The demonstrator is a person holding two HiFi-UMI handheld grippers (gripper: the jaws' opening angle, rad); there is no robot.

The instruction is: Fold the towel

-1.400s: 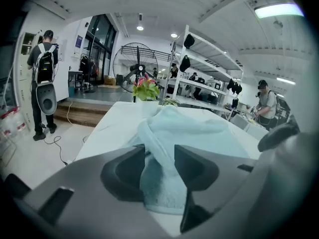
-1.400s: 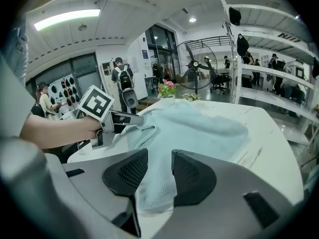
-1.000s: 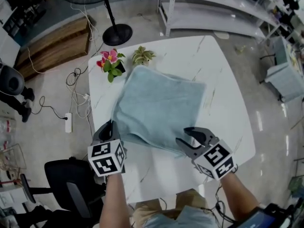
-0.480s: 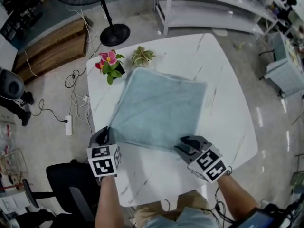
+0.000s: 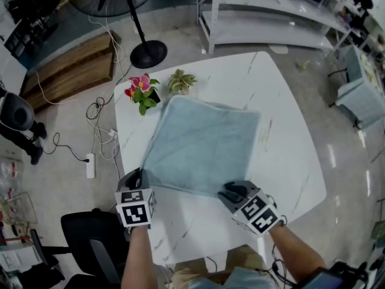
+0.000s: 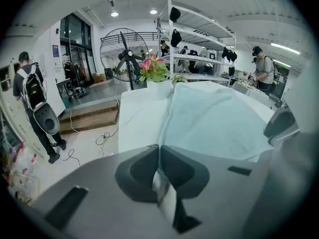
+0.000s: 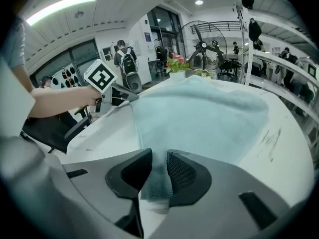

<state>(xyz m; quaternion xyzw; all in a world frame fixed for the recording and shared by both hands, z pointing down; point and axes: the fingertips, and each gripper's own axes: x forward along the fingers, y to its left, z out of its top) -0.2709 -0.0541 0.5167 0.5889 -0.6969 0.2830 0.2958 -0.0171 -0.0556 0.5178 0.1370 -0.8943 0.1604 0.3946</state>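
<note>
The towel (image 5: 201, 146) is lying spread across the middle of the table (image 5: 289, 143). The left gripper (image 5: 137, 176) is clamping its lower-left corner. The right gripper (image 5: 231, 191) has just been closing and is now pinching the lower-right corner. That shallow right bite is risking a slip once lifting starts. Since a second ago, both grippers are sitting lower and the towel's near edge is lying flatter

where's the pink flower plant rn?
Head view: the pink flower plant stands at the white table's far left corner, just left of the small green plant, beyond the towel's far edge.
</note>
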